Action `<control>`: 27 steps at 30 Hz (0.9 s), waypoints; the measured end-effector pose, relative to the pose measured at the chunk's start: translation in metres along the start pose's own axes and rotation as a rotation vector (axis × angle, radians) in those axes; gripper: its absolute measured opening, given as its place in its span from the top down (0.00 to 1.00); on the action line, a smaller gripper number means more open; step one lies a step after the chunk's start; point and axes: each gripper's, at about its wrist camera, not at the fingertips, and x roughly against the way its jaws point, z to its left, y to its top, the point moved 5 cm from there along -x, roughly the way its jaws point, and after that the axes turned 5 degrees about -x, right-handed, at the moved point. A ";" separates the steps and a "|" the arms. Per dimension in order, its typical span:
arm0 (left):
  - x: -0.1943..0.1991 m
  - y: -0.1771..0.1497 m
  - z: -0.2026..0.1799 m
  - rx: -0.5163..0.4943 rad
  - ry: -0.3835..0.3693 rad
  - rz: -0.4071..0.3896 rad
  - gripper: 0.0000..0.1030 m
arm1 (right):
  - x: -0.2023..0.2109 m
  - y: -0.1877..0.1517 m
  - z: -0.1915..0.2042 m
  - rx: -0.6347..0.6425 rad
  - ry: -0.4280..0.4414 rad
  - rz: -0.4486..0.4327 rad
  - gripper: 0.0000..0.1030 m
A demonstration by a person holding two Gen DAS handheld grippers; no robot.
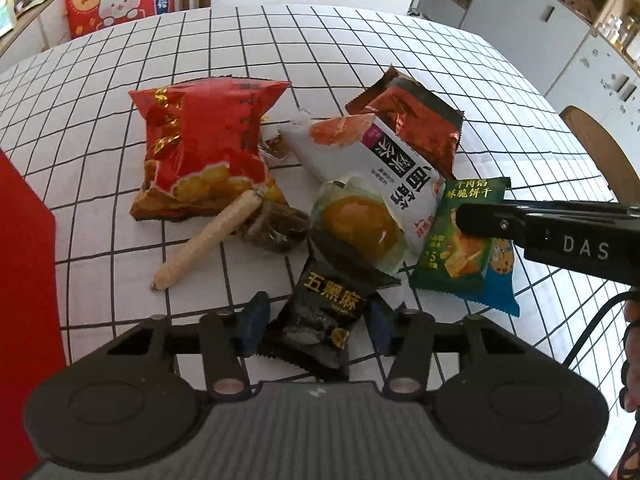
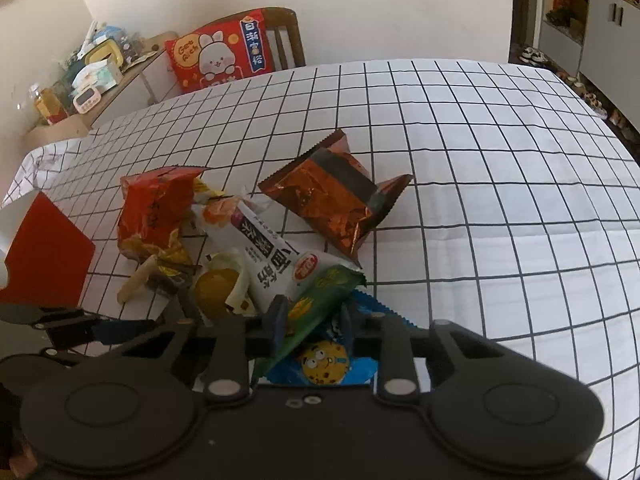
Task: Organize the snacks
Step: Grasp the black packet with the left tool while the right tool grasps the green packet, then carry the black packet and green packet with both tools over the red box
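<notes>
Table (image 1: pixel 360 40), checked cloth: one heap of snacks. Red box (image 1: pixel 24 240), one, cut off at the edge. Red chip bag (image 1: pixel 200 148), one; small items behind it unclear. Black packet (image 1: pixel 320 316), one, clamped between left gripper (image 1: pixel 316 320) jaws. Green-blue cracker packet (image 2: pixel 320 320), one, pinched in right gripper (image 2: pixel 312 324).

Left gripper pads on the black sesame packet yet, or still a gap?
Touching. In the left wrist view both blue pads of the left gripper sit against the sides of the black packet, with no tablecloth showing between pad and wrapper.
</notes>
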 end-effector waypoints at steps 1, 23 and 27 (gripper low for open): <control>0.001 0.000 0.000 0.006 0.004 0.001 0.57 | 0.001 0.000 0.000 -0.004 -0.001 -0.002 0.78; 0.079 -0.028 -0.003 0.161 0.079 -0.089 0.68 | 0.056 -0.013 0.009 -0.001 0.086 -0.049 0.92; 0.103 -0.033 -0.006 0.174 0.112 -0.111 0.68 | 0.073 -0.014 0.016 0.007 0.124 -0.057 0.92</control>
